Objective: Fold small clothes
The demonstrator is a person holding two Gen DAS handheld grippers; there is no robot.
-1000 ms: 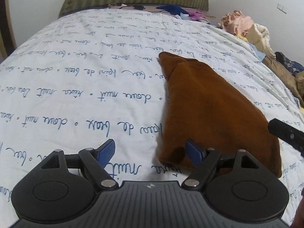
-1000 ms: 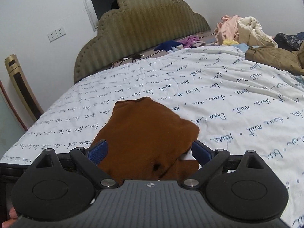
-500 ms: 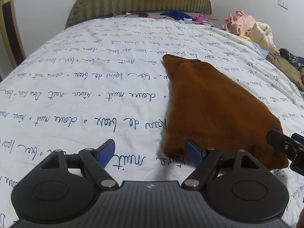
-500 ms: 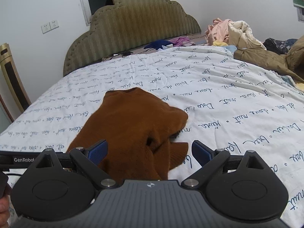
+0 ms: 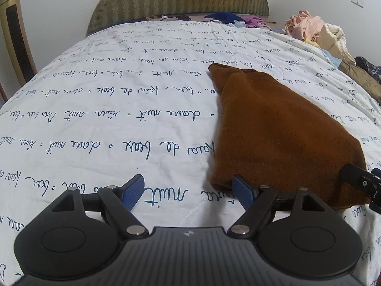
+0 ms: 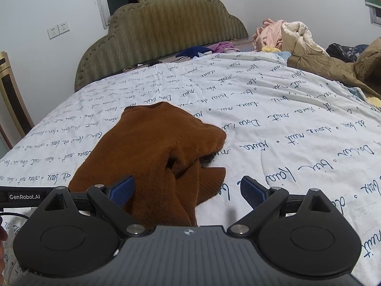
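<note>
A brown knitted garment (image 5: 281, 131) lies folded over on the white bedspread with blue script (image 5: 119, 124). In the right wrist view the garment (image 6: 152, 147) shows loose folds and a sleeve end near the camera. My left gripper (image 5: 189, 191) is open and empty, just left of the garment's near corner. My right gripper (image 6: 188, 190) is open and empty, with the garment's near end between its fingers. The right gripper's tip shows at the right edge of the left wrist view (image 5: 362, 182).
A green padded headboard (image 6: 162, 31) stands at the far end. A heap of clothes (image 6: 285, 35) and a tan jacket (image 6: 333, 66) lie at the right side of the bed. Blue and purple items (image 6: 204, 50) lie by the headboard. A gold-framed stand (image 5: 14, 26) is at the left.
Both grippers have drawn back and lifted a little from the garment. The garment has settled flatter on the bed. Both stay open.
</note>
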